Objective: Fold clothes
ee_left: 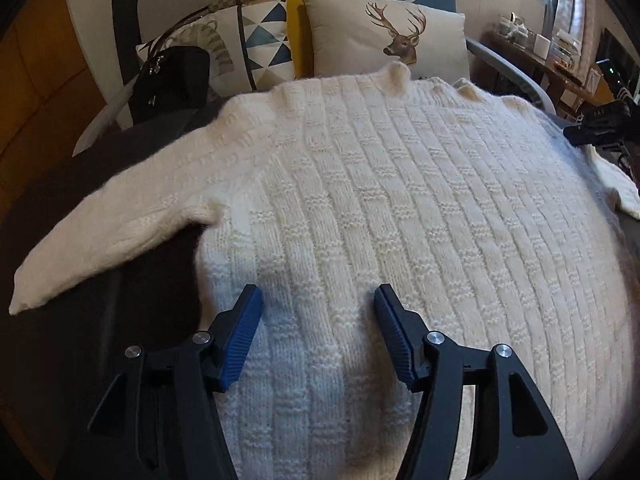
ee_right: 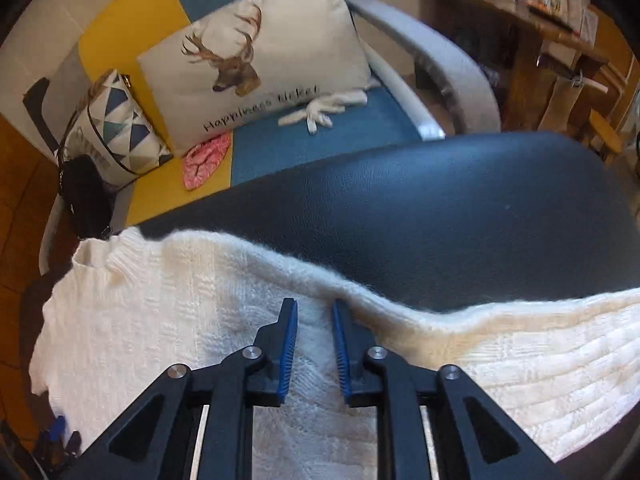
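Left hand-held gripper [ee_left: 318,294] gapes empty over the sweater [ee_left: 400,208]; right hand-held gripper [ee_right: 315,308], narrowly parted, holds nothing beside its edge.

The cream cable-knit sweater [ee_left: 400,200] lies spread flat on the dark leather-topped surface [ee_right: 440,208], one sleeve [ee_left: 108,232] reaching out to the left. The left tool [ee_left: 316,300] hangs over the sweater's lower body — the right tool [ee_right: 315,308] over its far edge. Behind the surface stands a sofa [ee_right: 320,148]; on it lean a deer-print cushion [ee_left: 384,36], a triangle-patterned cushion [ee_left: 264,40] to its left, and a black handbag [ee_left: 172,80] further left.
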Action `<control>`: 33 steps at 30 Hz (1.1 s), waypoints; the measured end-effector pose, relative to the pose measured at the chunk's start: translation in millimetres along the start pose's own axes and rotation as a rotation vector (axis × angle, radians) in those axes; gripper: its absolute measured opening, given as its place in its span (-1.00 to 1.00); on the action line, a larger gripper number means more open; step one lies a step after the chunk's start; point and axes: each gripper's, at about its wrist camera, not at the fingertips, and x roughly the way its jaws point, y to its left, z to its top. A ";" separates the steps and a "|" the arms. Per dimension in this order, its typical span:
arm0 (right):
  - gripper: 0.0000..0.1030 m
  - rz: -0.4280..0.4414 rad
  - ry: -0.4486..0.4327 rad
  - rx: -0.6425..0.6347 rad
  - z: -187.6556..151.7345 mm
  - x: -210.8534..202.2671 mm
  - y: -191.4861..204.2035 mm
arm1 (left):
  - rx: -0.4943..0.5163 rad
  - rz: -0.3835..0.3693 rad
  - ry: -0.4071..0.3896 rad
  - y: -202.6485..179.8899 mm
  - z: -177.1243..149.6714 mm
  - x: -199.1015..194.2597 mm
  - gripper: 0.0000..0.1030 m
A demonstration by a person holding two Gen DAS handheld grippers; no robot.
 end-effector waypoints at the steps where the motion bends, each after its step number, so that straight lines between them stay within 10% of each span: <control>1: -0.63 0.016 -0.013 -0.022 -5.9 -6.6 5.0 | -0.021 -0.015 -0.015 2.5 -1.6 -6.4 0.20; 8: -0.54 -0.116 0.022 -0.092 -32.6 -9.6 4.7 | 0.042 0.027 0.006 -10.9 -22.5 -9.5 0.20; 15: -0.48 0.075 0.036 -0.341 -122.0 -64.1 59.6 | -0.024 -0.058 -0.036 -6.0 -36.9 -56.2 0.20; 23: -0.52 -0.076 0.086 -0.313 -190.0 -67.6 40.9 | 0.105 -0.023 0.003 -21.9 -80.0 -57.6 0.36; 30: -0.48 0.122 0.013 -0.378 -264.4 -139.3 79.6 | 0.012 -0.133 -0.095 10.6 -96.3 -108.2 0.36; 33: -0.48 0.042 0.068 -0.444 -305.5 -130.2 94.2 | 0.081 -0.169 -0.083 4.7 -114.5 -115.6 0.36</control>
